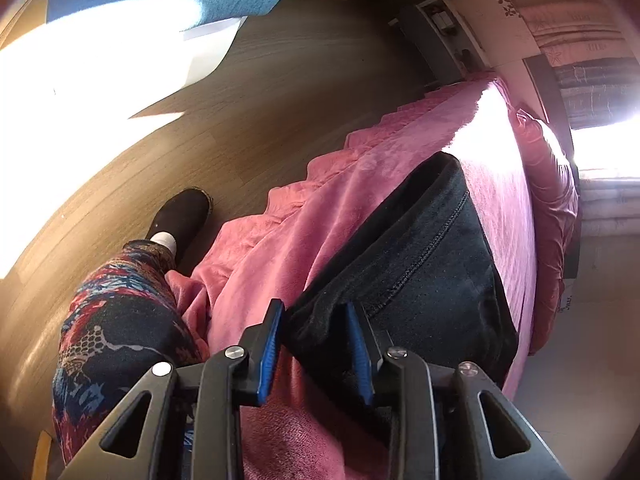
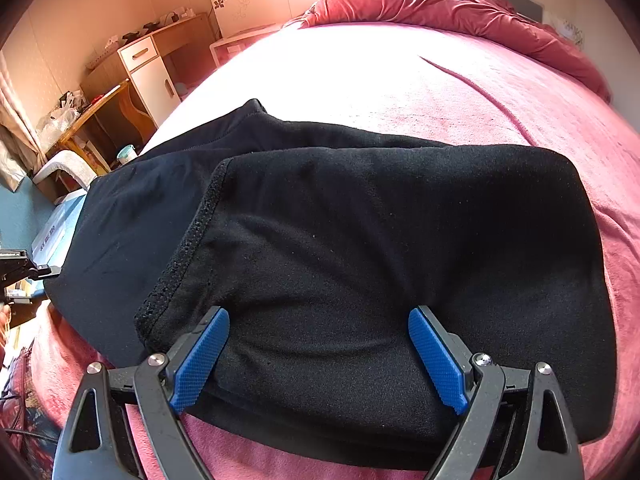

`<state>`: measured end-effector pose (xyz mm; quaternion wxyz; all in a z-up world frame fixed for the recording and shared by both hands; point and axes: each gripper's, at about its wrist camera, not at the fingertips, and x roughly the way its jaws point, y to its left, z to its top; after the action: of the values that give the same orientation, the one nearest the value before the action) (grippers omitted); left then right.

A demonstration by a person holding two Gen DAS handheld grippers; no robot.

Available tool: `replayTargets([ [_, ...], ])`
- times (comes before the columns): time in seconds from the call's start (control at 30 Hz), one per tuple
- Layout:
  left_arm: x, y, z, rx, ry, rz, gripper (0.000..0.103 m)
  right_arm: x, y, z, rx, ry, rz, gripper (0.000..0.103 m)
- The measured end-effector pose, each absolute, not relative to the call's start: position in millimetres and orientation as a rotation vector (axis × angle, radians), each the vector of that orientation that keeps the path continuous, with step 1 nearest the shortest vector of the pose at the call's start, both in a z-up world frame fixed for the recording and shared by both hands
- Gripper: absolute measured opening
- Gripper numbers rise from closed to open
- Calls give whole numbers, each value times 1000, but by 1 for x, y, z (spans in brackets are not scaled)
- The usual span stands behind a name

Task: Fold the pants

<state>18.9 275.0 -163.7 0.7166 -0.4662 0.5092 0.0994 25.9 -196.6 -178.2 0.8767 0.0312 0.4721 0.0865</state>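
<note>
Black pants (image 2: 360, 240) lie folded over on the pink bed cover (image 2: 460, 88), one layer on top of another with a rough hem edge (image 2: 188, 248) showing. My right gripper (image 2: 318, 356) is open, its blue pads spread above the top layer near the bed's near edge. My left gripper (image 1: 314, 344) is partly open at the pants' corner (image 1: 316, 320), with black cloth bunched between its blue pads (image 1: 268, 356). The pants also show in the left wrist view (image 1: 420, 248), lying along the bed edge.
A person's patterned trouser leg (image 1: 112, 320) and black shoe (image 1: 180, 216) stand on the wooden floor (image 1: 240, 100) beside the bed. A red duvet (image 2: 460, 4) is heaped at the bed's head. A desk and white cabinet (image 2: 148, 76) stand at left.
</note>
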Motion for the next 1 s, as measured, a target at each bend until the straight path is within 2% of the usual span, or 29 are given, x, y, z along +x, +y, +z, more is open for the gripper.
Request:
replayTargets([
  [0.03,20,272,-160,-1008,1118,208,19,26,-197,-178,63,986,181,92],
  [0.1,22,270,-151,-978,1090,197,13,26,-196,-178,56,986,182,92],
  [0.23,24,256,-108,-912,966,109,12,25,-193,-174,30,990,176,91],
  [0.3,30,237,-77,-842,903,10,12,24,-194,-166,28,984,181,87],
  [0.53,47,128,4,-604,778,-437,11,13,-226,-115,232,846,305,87],
  [0.77,49,26,3,-426,857,-724,8,47,-242,-89,552,872,666,87],
  [0.8,47,17,1,-415,865,-759,1,56,-238,-89,562,891,699,87],
  [1.0,34,-17,-5,-315,901,-851,0,104,-196,-101,486,1032,777,88],
])
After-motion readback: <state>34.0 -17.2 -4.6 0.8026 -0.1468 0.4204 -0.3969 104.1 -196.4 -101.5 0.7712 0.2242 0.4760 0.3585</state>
